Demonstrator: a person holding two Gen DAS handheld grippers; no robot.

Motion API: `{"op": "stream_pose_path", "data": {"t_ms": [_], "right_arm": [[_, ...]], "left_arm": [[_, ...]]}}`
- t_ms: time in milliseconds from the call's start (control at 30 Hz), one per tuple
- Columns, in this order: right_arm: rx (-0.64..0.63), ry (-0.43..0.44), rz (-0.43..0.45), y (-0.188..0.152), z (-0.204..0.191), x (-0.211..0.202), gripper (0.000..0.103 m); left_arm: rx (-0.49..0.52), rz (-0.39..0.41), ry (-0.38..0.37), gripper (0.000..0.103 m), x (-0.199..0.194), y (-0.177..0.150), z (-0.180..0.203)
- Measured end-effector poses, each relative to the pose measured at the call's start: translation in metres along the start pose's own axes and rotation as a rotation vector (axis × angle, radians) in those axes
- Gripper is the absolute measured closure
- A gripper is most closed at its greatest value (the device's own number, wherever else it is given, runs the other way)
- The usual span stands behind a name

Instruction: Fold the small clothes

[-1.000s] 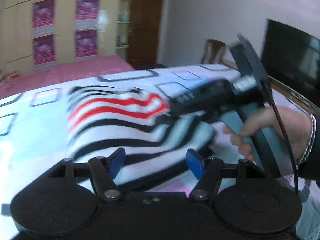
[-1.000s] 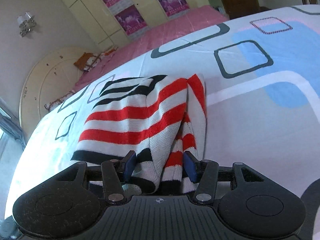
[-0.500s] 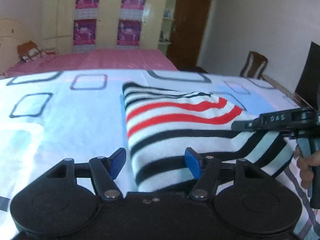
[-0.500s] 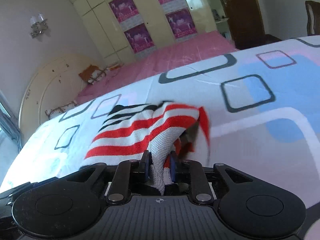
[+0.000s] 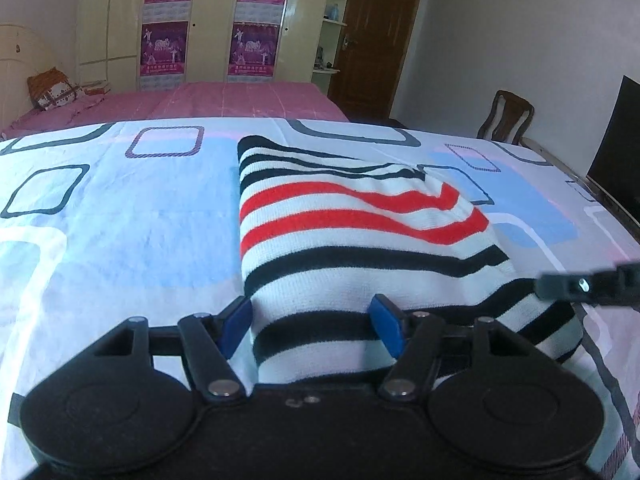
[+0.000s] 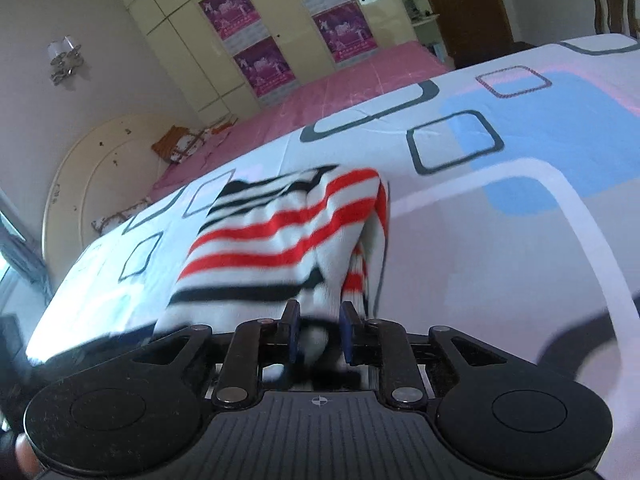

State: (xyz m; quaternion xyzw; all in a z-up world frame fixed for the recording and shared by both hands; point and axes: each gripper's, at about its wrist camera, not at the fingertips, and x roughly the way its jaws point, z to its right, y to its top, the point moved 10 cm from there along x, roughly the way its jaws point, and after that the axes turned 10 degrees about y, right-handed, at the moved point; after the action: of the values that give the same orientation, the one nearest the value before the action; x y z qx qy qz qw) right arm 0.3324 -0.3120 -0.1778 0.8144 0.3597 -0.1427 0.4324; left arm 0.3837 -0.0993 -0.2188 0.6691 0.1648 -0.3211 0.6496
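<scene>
A small knitted garment (image 5: pixel 340 240) with white, red and black stripes lies folded on the patterned bedsheet (image 5: pixel 120 220). My left gripper (image 5: pixel 312 328) is open, its blue pads on either side of the garment's near edge. In the right wrist view the garment (image 6: pixel 280 240) is lifted at its near edge. My right gripper (image 6: pixel 318 334) is shut on that edge, with cloth between its pads. The tip of the right gripper shows in the left wrist view (image 5: pixel 580 286) at the garment's right side.
The bedsheet (image 6: pixel 520 220) covers the whole work surface. A pink bed (image 5: pixel 200 100) lies behind it, with wardrobes, a brown door (image 5: pixel 376 32), a wooden chair (image 5: pixel 508 120) and a dark TV screen (image 5: pixel 616 152) at the right.
My right gripper closed on the garment's edge and lifted it. My left gripper swung left and lined up over the garment's near edge, still open.
</scene>
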Motion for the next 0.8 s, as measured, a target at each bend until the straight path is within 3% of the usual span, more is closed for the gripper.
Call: {"op": "stream_pose_path", "data": {"t_ms": [167, 267, 333, 433, 633, 667, 733, 767, 800], "right_arm": [[0.034, -0.016, -0.028, -0.024, 0.003, -0.002, 0.082], [-0.001, -0.077, -0.019, -0.029, 0.006, 0.0, 0.083], [-0.024, -0.088, -0.006, -0.026, 0.004, 0.0, 0.094], [-0.045, -0.133, -0.026, -0.033, 0.013, 0.009, 0.095], [-0.037, -0.096, -0.028, -0.027, 0.008, 0.0, 0.095], [-0.036, -0.082, -0.018, -0.022, 0.004, -0.004, 0.094], [-0.046, -0.072, 0.013, -0.007, 0.0, -0.007, 0.078], [-0.042, -0.067, 0.027, 0.0, 0.0, -0.007, 0.06], [-0.038, -0.067, 0.043, 0.009, 0.001, -0.005, 0.057]], "left_arm": [[-0.002, 0.002, 0.005, 0.038, 0.002, 0.001, 0.002], [0.0, 0.005, 0.013, 0.038, 0.001, 0.001, 0.003], [-0.005, 0.004, 0.014, 0.038, 0.001, 0.002, 0.004], [0.012, 0.014, 0.02, 0.037, 0.003, 0.0, 0.007], [-0.008, -0.011, -0.014, 0.039, -0.005, 0.009, 0.002], [-0.017, -0.005, -0.024, 0.039, -0.008, 0.013, 0.0], [-0.027, 0.015, -0.027, 0.039, -0.012, 0.024, -0.003], [-0.027, 0.02, -0.027, 0.039, -0.012, 0.029, -0.003], [-0.027, 0.022, -0.026, 0.039, -0.01, 0.034, -0.004]]}}
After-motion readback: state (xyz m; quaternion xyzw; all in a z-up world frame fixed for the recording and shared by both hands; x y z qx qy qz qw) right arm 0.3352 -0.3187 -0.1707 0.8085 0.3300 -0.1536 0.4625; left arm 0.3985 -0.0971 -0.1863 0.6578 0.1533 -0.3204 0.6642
